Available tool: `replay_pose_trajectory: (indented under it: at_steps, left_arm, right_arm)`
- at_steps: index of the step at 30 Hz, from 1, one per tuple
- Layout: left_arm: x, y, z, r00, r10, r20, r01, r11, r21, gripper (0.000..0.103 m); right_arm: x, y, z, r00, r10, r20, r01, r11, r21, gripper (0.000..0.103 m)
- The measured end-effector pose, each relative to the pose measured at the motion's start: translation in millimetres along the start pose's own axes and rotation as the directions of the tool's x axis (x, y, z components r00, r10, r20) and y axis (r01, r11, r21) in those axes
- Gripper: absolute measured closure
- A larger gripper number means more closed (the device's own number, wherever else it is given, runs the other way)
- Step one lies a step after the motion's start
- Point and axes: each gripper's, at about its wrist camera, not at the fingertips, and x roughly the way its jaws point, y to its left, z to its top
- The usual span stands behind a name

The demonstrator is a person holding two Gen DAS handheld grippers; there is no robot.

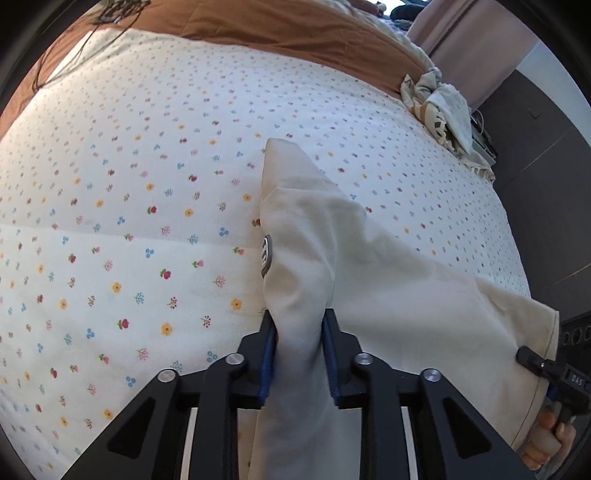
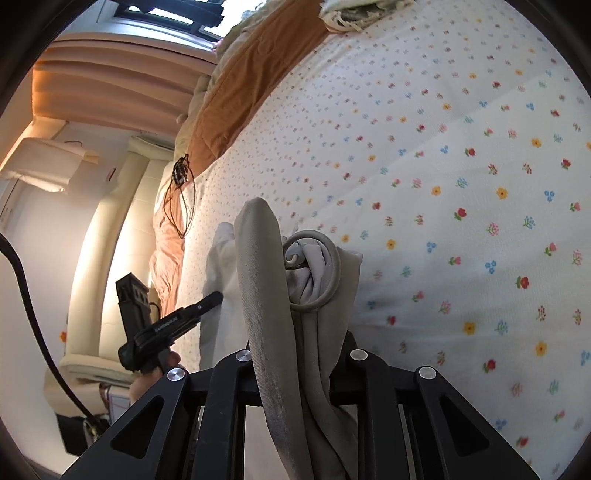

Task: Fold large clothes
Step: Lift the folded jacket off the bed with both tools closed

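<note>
Through the left wrist view I judge the fold as barely begun: the cream garment point(image 1: 369, 266) is lifted off the flowered bedsheet point(image 1: 129, 184), bunched and hanging from the centre of the frame out to the lower right, with no flat, squared fold anywhere that I can see. My left gripper point(image 1: 298, 350) is closed down to a narrow gap with a thick roll of the cloth pinched between its blue pads point(image 1: 271, 354), and a round grey badge point(image 1: 266, 256) shows on the fabric just above them. At the lower right edge I see my right gripper point(image 1: 532, 360) touching the garment's hem, though from here I cannot tell how it is set. An orange blanket point(image 1: 295, 33) crosses the top, and crumpled clothes point(image 1: 439, 107) sit at the upper right. In the right wrist view the garment point(image 2: 295, 332) fills the centre bottom, twisted, its collar point(image 2: 325, 269) curled in a ring; laying it out and folding all remain, in my judgement. The cloth runs down between my right gripper's point(image 2: 299, 354) fingers, which look drawn in around it, holding it. My left gripper point(image 2: 210, 299) appears at centre left against the cloth.
</note>
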Motion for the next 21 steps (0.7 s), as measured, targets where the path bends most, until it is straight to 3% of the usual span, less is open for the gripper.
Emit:
replay_pose_trajectory:
  at_steps: [10, 21]
  left_arm:
    - [-84, -25, 0, 0.988, -0.034, 0.151, 0.024, 0.997, 0.070, 0.087]
    - [-196, -32, -7, 0.945, -0.120, 0.304, 0.094, 0.991, 0.097, 0.089]
  right_arm:
    - [-59, 63, -20, 0.993, -0.047, 0.109, 0.055, 0.996, -0.069, 0.086]
    - [-112, 156, -49, 0.963, -0.069, 0.259, 0.106, 0.986, -0.131, 0.086]
